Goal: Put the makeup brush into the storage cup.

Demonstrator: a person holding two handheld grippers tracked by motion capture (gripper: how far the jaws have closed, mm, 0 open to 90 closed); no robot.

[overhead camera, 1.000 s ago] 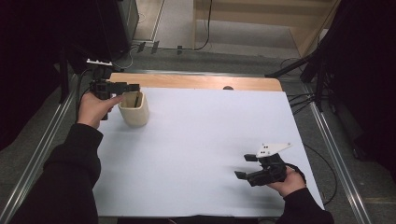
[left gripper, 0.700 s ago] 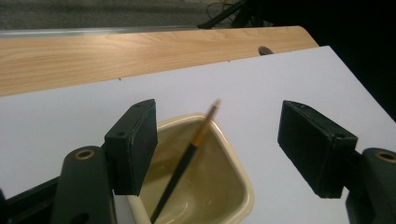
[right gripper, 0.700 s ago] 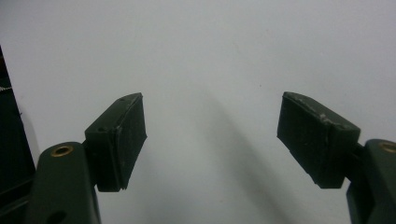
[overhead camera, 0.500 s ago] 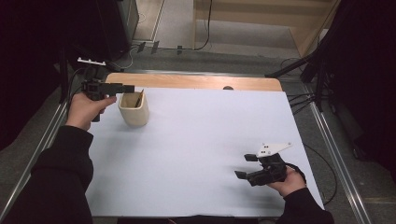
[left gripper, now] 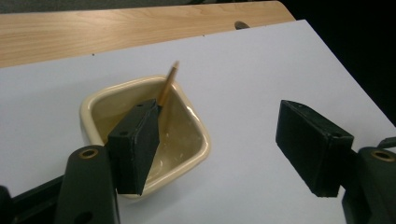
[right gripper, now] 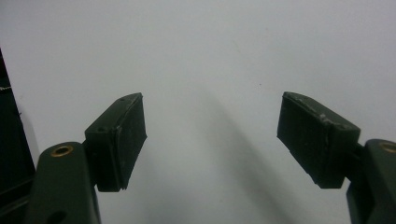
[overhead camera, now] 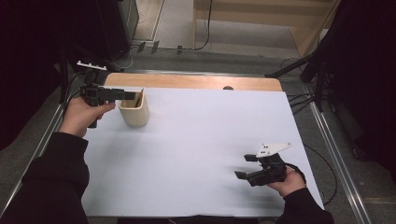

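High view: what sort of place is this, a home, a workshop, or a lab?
Probably a lab or recording setup, not a home. A white sheet covers a wooden table framed by metal rails, cables trail over the floor behind, and the surroundings are dark. A cream cup sits on the sheet.

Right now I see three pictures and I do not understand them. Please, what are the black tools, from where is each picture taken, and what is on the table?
A person sits at a table and holds a hand tool with two black jaws in each hand. The high view looks down from above: the left gripper is beside a cream cup, the right gripper rests low over the white sheet. The other two pictures come from small cameras riding on each tool. In the left gripper view, the cup holds a thin wooden stick leaning inside it. Both tools are open and hold nothing.
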